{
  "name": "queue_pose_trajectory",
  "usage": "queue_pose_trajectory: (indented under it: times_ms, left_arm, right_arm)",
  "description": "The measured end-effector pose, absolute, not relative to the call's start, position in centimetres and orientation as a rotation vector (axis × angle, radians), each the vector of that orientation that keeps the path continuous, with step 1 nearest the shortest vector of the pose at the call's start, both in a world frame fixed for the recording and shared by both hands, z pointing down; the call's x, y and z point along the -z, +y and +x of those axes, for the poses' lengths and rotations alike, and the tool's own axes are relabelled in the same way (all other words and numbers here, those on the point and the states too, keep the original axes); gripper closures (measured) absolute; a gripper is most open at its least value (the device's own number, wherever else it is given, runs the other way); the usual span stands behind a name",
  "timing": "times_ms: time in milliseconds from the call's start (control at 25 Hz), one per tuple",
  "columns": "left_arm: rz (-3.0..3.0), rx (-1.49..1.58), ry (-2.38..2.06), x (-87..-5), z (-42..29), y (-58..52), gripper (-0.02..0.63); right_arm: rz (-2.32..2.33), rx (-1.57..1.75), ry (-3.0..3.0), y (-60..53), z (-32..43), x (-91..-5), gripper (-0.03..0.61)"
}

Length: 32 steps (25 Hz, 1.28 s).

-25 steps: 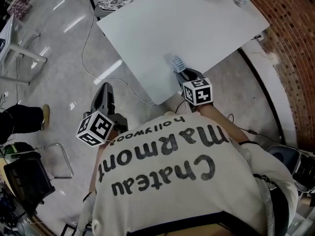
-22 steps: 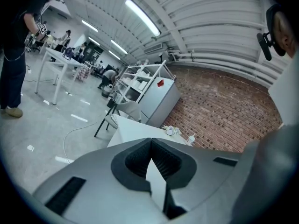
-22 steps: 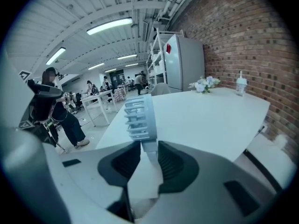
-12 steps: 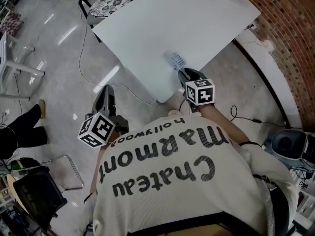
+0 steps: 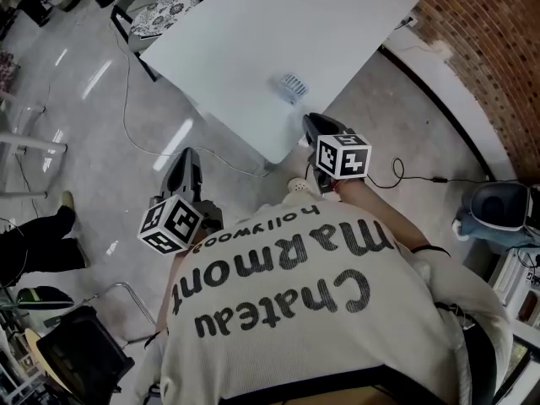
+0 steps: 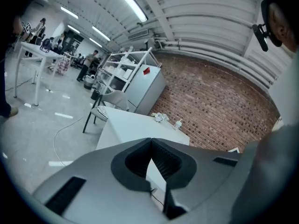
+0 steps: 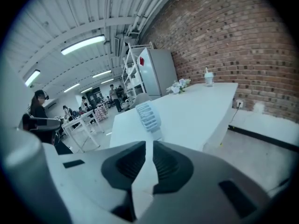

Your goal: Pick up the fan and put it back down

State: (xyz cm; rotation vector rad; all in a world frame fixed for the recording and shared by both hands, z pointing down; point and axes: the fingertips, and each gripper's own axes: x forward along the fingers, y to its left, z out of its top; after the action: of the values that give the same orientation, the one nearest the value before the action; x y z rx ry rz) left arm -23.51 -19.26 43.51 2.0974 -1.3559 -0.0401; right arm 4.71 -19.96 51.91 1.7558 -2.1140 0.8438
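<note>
Fan (image 5: 293, 86) stands free near counter (image 5: 253, 32) front edge, probably upright. Right tool (image 5: 310, 121) empty, jaws just been closing to a slit; left tool (image 5: 184, 155) closed. Risk: stray bump tips fan off edge.

White table (image 5: 253, 40) beside brick wall (image 5: 494, 49); patterned chair (image 5: 158, 13); cable (image 5: 126, 112) across grey floor (image 5: 76, 167)

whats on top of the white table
On the white table, a small pale-blue slatted fan stands near the edge; white flowers and a lidded cup sit at the far end. The fan's foot is hidden.
</note>
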Motion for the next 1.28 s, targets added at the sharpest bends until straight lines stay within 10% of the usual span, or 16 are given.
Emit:
queue_pose_trajectory:
  times_ms: [560,1280]
  left_arm:
    - [2.161,0.065,-1.347,-41.7,-21.1,-17.5,0.612]
    - [2.153,0.135,-1.439,-38.4,-11.8,-10.6,0.612]
  right_arm:
    - [1.918,-1.221,-2.200,-19.1,4.5,-46.5,0.574]
    - [1.611,-0.741,-2.519,-14.3,7.2,-38.3,0.575]
